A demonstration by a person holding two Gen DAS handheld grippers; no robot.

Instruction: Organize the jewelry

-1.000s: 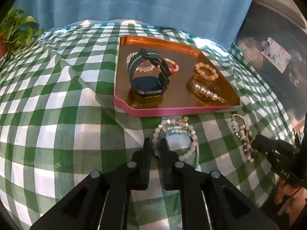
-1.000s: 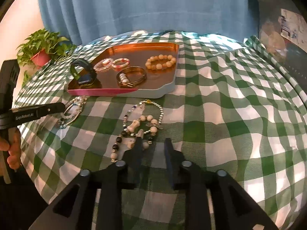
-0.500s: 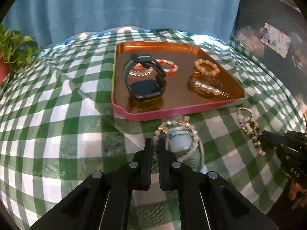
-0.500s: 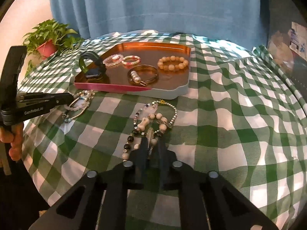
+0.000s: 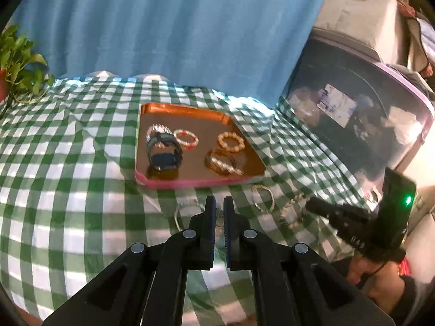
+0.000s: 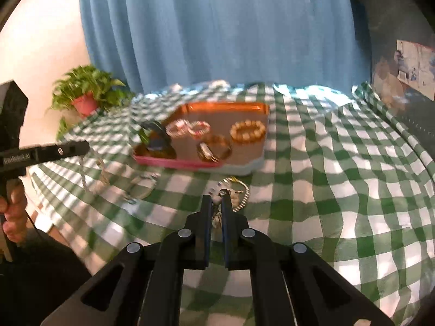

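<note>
- Jewelry lies partly in the copper tray [image 5: 187, 114], partly on the green checked cloth [image 5: 68, 163] in front of it.
- Inside the tray: a dark smartwatch [image 5: 163, 154] standing on its band at the left, a pink bead bracelet [image 5: 186, 138] just beside it, a tan bead bracelet [image 5: 231, 141] to the right, and a bangle with pearls [image 5: 221, 163] nearer the pink front rim.
- A pale bead bracelet [image 5: 185, 209] is pinched in the left gripper [image 5: 220, 203], whose fingers stand nearly together on it; the picture is blurred there.
- A mixed bead strand [image 6: 233, 190] is clamped between the closed fingers of the right gripper [image 6: 214, 201], hanging just ahead of the tray's front edge.
- A potted plant [image 6: 87, 95] sits at the far left corner, before a blue curtain [image 6: 217, 27].
</note>
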